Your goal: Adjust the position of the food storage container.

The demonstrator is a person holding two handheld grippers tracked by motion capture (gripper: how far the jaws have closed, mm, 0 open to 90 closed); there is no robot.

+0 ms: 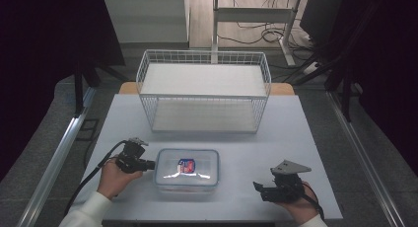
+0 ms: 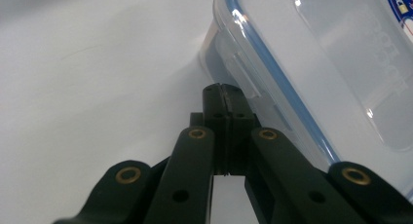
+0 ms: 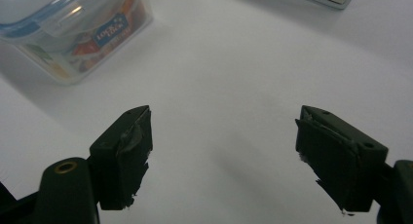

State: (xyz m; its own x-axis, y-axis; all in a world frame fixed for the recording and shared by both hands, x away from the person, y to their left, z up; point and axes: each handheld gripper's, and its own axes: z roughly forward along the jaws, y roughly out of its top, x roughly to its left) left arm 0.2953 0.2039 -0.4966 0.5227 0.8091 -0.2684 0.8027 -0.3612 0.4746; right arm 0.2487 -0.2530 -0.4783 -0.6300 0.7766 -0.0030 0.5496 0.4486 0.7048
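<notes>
Container [image 2: 341,63] cropped beyond left gripper [image 2: 225,95]

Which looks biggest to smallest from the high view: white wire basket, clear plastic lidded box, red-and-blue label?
1. White wire basket
2. Clear plastic lidded box
3. Red-and-blue label on the box's lid

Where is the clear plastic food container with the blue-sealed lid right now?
High view: the clear plastic food container sits on the white table, near side, beside the left tongs, before the white wire basket.

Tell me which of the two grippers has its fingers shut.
The left gripper, beside the clear container: its fingers are pressed together, while the right gripper holds its fingers wide apart.
</notes>
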